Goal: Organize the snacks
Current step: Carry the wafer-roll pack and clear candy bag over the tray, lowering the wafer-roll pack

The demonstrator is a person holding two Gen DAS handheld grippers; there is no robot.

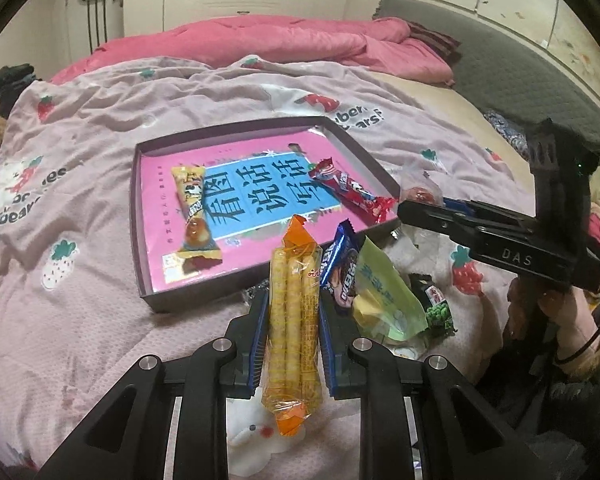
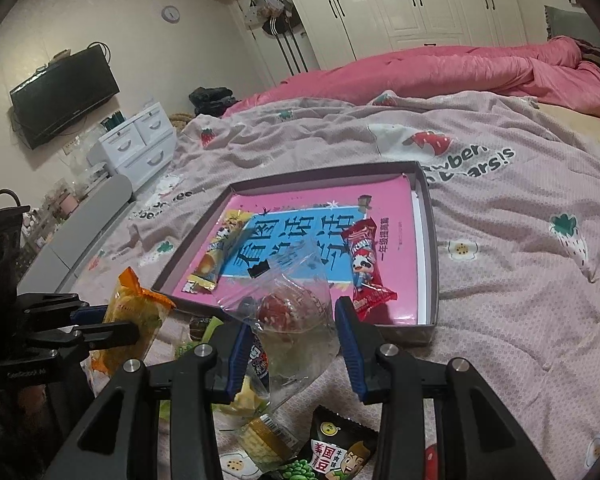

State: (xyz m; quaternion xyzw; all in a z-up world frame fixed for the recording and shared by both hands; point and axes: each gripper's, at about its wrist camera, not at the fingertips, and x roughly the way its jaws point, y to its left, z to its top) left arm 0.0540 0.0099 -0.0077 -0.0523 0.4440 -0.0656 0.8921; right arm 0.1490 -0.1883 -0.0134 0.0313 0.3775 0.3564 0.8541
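Clearly, from the left wrist view, the left hand-held gripper (image 1: 293, 322) is clamped on a crackly clear packet of egg rolls (image 1: 294, 312), held lengthwise between the blue pads so its orange end points toward the shallow grey box (image 1: 148, 280) on the bed; that aim suggests it is bound for the box. Inside, on a glossy pink book (image 1: 260, 184), lie a yellow wrapped bar (image 1: 194, 216) at the left and a red wrapped bar (image 1: 350, 192) at the right, spaced apart, with a gap between them. Just beside the box's near corner sits the unsorted pile: a blue foil packet (image 1: 342, 272), a pale green pouch (image 1: 388, 300) and a green pea bag (image 1: 436, 304). The right hand-held gripper (image 1: 420, 208) reaches in from the right.

From the right wrist view, the right hand-held gripper (image 2: 292, 332) stands wide open around a crumpled transparent bag (image 2: 296, 320) with a round red sweet inside; whether the pads touch the film I cannot tell. The quilt (image 2: 500, 280) beneath is soft and rumpled.
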